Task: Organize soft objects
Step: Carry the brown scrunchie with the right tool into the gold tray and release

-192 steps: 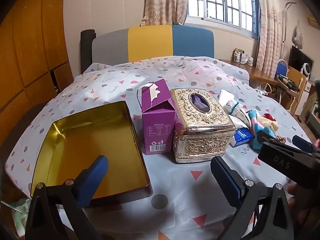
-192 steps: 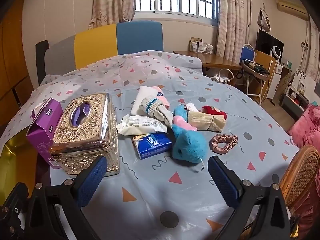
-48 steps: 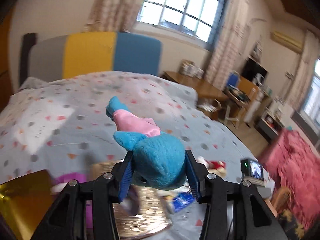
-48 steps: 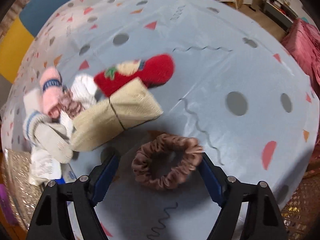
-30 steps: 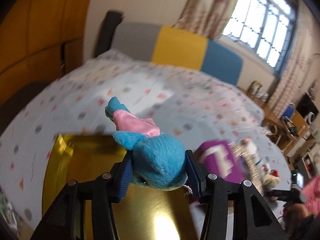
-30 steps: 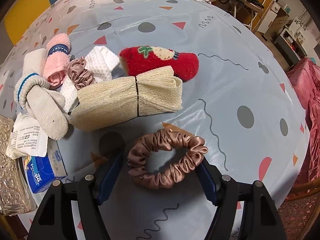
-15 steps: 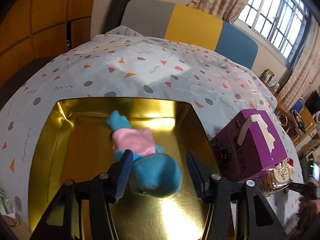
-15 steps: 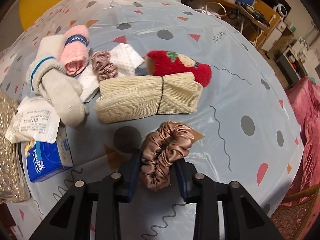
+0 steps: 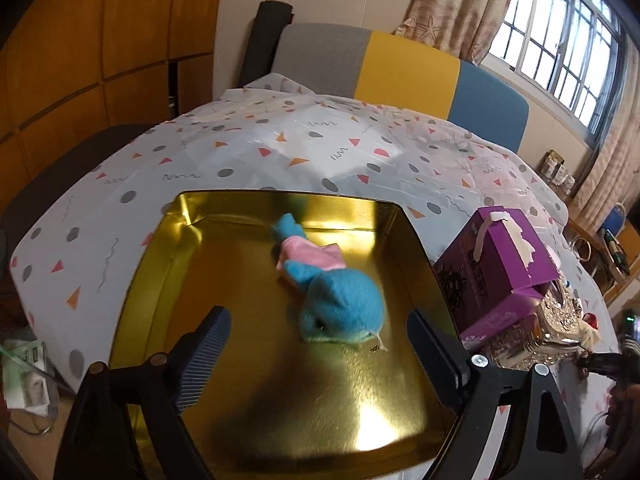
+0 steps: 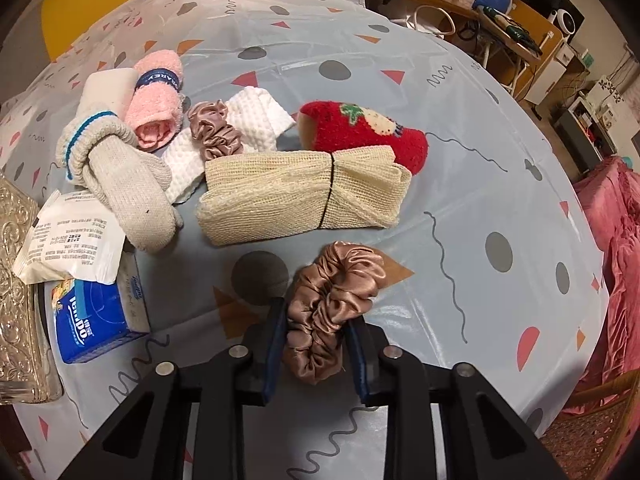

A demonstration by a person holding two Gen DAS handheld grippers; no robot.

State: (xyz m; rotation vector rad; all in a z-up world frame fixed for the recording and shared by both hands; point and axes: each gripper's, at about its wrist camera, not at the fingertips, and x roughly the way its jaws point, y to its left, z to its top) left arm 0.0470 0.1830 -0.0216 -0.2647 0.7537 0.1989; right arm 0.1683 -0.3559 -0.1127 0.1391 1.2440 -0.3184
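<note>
A blue and pink plush toy point(image 9: 332, 288) lies inside the gold tin tray point(image 9: 168, 264). My left gripper point(image 9: 316, 344) is open just above the tray, its fingers on either side of the toy and apart from it. My right gripper point(image 10: 316, 336) is shut on a brown satin scrunchie point(image 10: 332, 304) at the table surface. Beyond it lie a beige mesh cloth point(image 10: 300, 196), a red plush sock point(image 10: 364, 132), a second scrunchie point(image 10: 214, 130), a white waffle cloth point(image 10: 256, 120), a grey sock point(image 10: 120, 172) and a pink towel roll point(image 10: 156, 96).
A purple carton point(image 9: 496, 264) and an ornate silver tissue box point(image 9: 532, 336) stand right of the tray. A blue tissue pack point(image 10: 92, 316) and a white packet point(image 10: 68, 236) lie left of the soft pile. The table edge, a wicker chair and pink fabric are at right.
My left gripper carried the plush over the tray, opened and let it drop inside. My right gripper closed on the brown scrunchie, bunching it up.
</note>
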